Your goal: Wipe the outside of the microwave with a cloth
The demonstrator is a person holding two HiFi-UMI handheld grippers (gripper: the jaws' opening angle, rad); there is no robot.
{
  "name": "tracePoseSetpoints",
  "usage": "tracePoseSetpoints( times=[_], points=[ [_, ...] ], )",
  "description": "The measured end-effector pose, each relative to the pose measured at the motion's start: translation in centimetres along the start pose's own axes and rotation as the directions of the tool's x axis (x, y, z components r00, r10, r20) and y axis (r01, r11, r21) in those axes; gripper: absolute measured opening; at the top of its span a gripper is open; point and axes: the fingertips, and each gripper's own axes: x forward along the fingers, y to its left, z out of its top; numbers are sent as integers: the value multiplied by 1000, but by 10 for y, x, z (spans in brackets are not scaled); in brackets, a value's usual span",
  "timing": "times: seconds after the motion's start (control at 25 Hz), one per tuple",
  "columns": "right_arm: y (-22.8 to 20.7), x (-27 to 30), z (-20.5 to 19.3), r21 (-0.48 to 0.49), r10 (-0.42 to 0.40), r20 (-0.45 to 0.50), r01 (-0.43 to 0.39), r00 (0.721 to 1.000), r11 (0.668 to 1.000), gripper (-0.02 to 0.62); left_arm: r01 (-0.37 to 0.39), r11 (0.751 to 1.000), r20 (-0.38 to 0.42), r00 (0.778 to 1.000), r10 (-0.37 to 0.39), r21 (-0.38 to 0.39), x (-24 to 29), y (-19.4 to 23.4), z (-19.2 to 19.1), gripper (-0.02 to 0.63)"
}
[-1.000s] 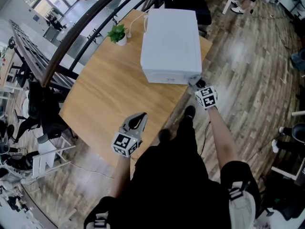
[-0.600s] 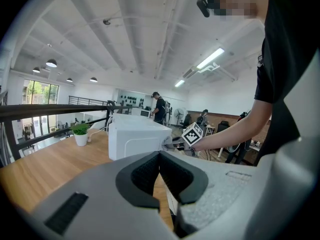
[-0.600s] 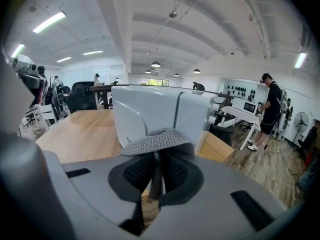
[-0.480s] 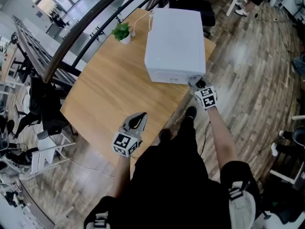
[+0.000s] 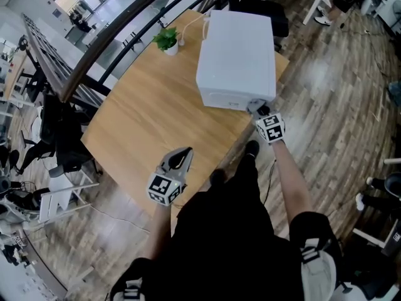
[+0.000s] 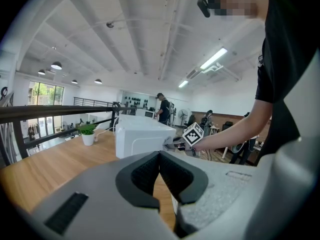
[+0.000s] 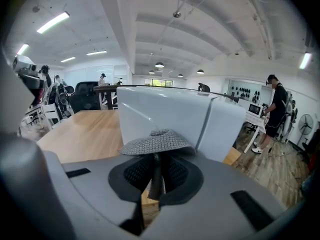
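A white microwave [image 5: 238, 49] stands at the far right of the wooden table [image 5: 150, 124]. My right gripper [image 5: 257, 108] is shut on a grey cloth [image 7: 156, 142], held against the microwave's near right corner [image 7: 212, 126]. In the left gripper view the microwave [image 6: 137, 139] and the right gripper [image 6: 172, 143] show ahead. My left gripper [image 5: 181, 160] is shut with nothing in it, hovering over the table's near edge, well away from the microwave.
A small potted plant [image 5: 167, 41] sits at the table's far edge beside a white cable [image 5: 191, 25]. A black railing [image 5: 106, 55] runs along the left. Office chairs [image 5: 263, 11] stand behind the table. Wooden floor lies to the right.
The head view has shifted slightly, so the table and microwave sit a little lower and further right. Both grippers hold their places.
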Motion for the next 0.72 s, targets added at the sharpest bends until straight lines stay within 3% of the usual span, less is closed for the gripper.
tracePoseSetpoints(
  times=[0.72],
  points=[
    [40, 37, 18, -29, 60, 9, -60, 998, 998, 18, -77, 997, 18, 997, 77, -11, -33, 15, -3, 2]
  ],
)
